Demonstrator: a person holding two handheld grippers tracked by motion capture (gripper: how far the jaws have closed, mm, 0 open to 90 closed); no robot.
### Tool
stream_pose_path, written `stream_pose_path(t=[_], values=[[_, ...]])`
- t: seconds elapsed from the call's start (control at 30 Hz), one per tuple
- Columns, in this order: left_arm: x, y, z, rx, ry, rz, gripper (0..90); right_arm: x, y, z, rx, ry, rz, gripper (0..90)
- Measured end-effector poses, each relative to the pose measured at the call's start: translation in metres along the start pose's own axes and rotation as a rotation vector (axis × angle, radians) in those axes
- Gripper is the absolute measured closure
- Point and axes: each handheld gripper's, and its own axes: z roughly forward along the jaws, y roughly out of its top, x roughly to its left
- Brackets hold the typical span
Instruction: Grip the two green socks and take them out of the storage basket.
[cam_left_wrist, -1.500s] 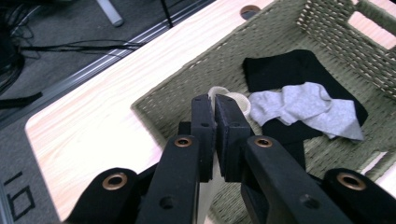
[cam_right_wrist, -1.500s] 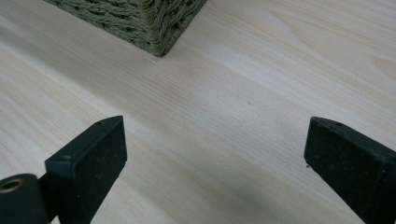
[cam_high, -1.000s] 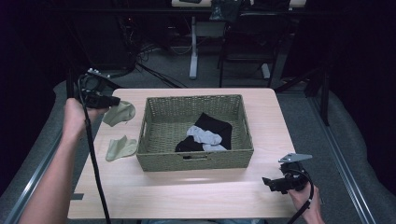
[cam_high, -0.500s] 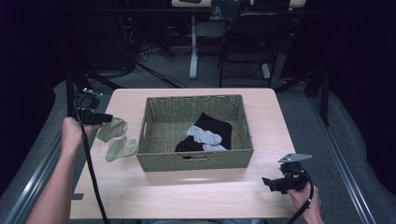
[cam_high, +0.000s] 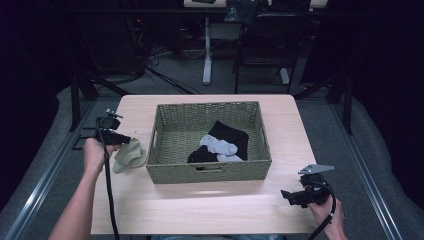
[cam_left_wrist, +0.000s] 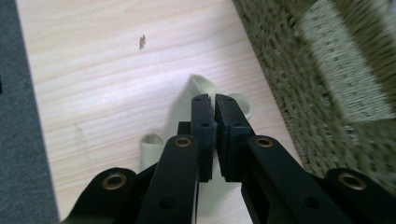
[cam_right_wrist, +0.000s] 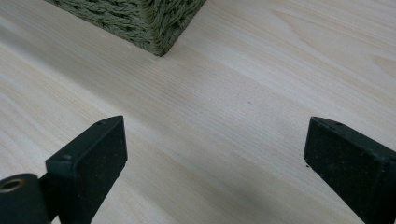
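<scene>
A pale green sock (cam_high: 131, 156) lies bunched on the table just left of a woven olive basket (cam_high: 210, 107). My left gripper (cam_high: 126, 139) sits at the sock's upper edge. In the left gripper view, the left gripper (cam_left_wrist: 215, 100) has its jaws pressed together with the sock's cloth (cam_left_wrist: 201, 86) at their tips. The basket wall (cam_left_wrist: 327, 79) runs close on the right. Inside the basket lie a black sock (cam_high: 231, 135) and a grey sock (cam_high: 220, 146). My right gripper (cam_high: 287, 195) rests low at the table's front right. In its own view, the right gripper (cam_right_wrist: 215, 128) has its jaws wide apart over bare wood.
The light wood table (cam_high: 210, 205) has free room in front of the basket. A basket corner (cam_right_wrist: 159, 28) stands ahead of the right gripper. Grey floor (cam_left_wrist: 18, 116) lies past the table's left edge. Dark desks and stands fill the background.
My left hand came down and toward the near side, bringing the hanging pale green sock onto the table beside the basket, over the second sock. The right gripper stayed still.
</scene>
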Motion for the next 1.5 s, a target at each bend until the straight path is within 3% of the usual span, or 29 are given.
stream_pose_path(t=[0.17, 0.23, 0.37, 0.47, 0.6, 0.7, 0.77, 0.97, 1.13, 1.3, 1.5], values=[[0.001, -0.006, 0.02, 0.024, -0.017, -0.031, 86.3, 0.0, 0.0, 0.0, 0.0, 0.001, -0.001, 5.6], [0.003, -0.008, 0.027, 0.03, -0.043, -0.049, 85.7, 0.0, 0.0, 0.0, -0.001, 0.001, 0.001, 5.6], [0.005, -0.011, 0.035, 0.046, -0.048, -0.07, 79.6, 0.0, 0.0, 0.0, -0.001, 0.002, -0.001, 5.6], [0.005, -0.012, 0.034, 0.045, -0.053, -0.068, 64.1, 0.0, 0.0, 0.0, -0.003, 0.002, 0.001, 5.5], [0.001, -0.013, 0.022, 0.018, -0.017, -0.059, 32.2, 0.0, 0.0, -0.001, -0.01, -0.002, 0.0, 5.5], [0.0, -0.016, 0.01, -0.009, -0.003, -0.046, 26.0, 0.0, 0.0, -0.002, -0.012, -0.001, -0.002, 5.5], [-0.003, -0.019, -0.001, -0.032, 0.028, -0.034, 19.7, 0.001, 0.0, -0.002, -0.012, 0.0, -0.002, 5.4], [-0.01, -0.032, -0.027, -0.098, 0.074, 0.001, 14.6, 0.001, 0.0, -0.002, -0.02, -0.004, 0.001, 4.9], [-0.019, -0.048, -0.038, -0.13, 0.085, 0.019, 11.7, 0.001, 0.0, -0.003, -0.025, -0.005, 0.001, 4.4], [-0.031, -0.067, -0.041, -0.149, 0.091, 0.039, 9.3, 0.001, 0.0, -0.002, -0.022, -0.004, -0.001, 3.8], [-0.044, -0.094, -0.031, -0.15, 0.072, 0.034, 6.7, 0.001, 0.0, -0.002, -0.017, -0.004, -0.001, 3.5]])
